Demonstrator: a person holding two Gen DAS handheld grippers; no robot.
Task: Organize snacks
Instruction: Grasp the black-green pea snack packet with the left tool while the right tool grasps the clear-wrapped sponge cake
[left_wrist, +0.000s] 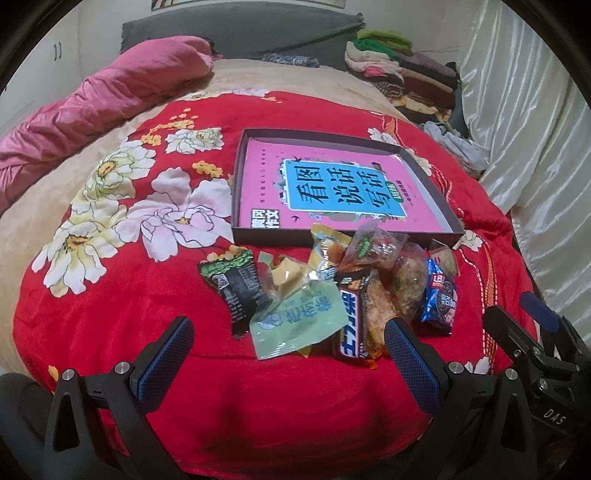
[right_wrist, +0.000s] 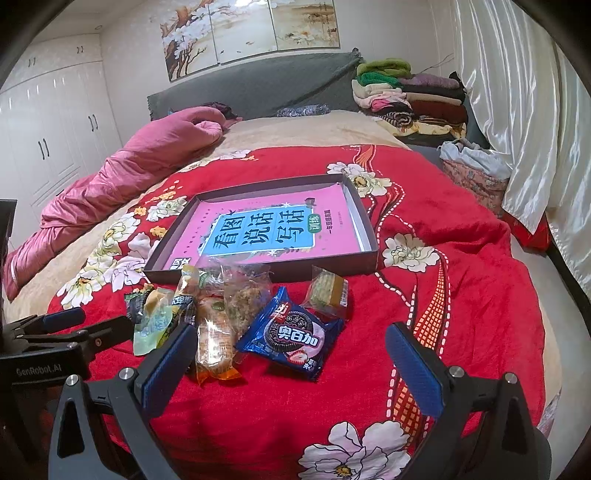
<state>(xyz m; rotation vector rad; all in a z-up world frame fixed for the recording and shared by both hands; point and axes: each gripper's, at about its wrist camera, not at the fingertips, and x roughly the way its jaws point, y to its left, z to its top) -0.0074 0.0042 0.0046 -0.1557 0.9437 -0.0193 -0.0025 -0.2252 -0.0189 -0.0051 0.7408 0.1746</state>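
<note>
Left wrist view: the left gripper is hanging with its jaws wide, holding nothing. Between the jaw tips, a pale green packet and a Snickers bar are lying on the red flowered blanket. A black packet is sitting just ahead of the left jaw. Past the snack pile, a shallow box is holding a pink book.

Right wrist view: the right gripper is also spreading its jaws wide, empty. A blue Oreo packet is lying between them, just ahead. A clear-wrapped cake is sitting beside the left jaw.
</note>
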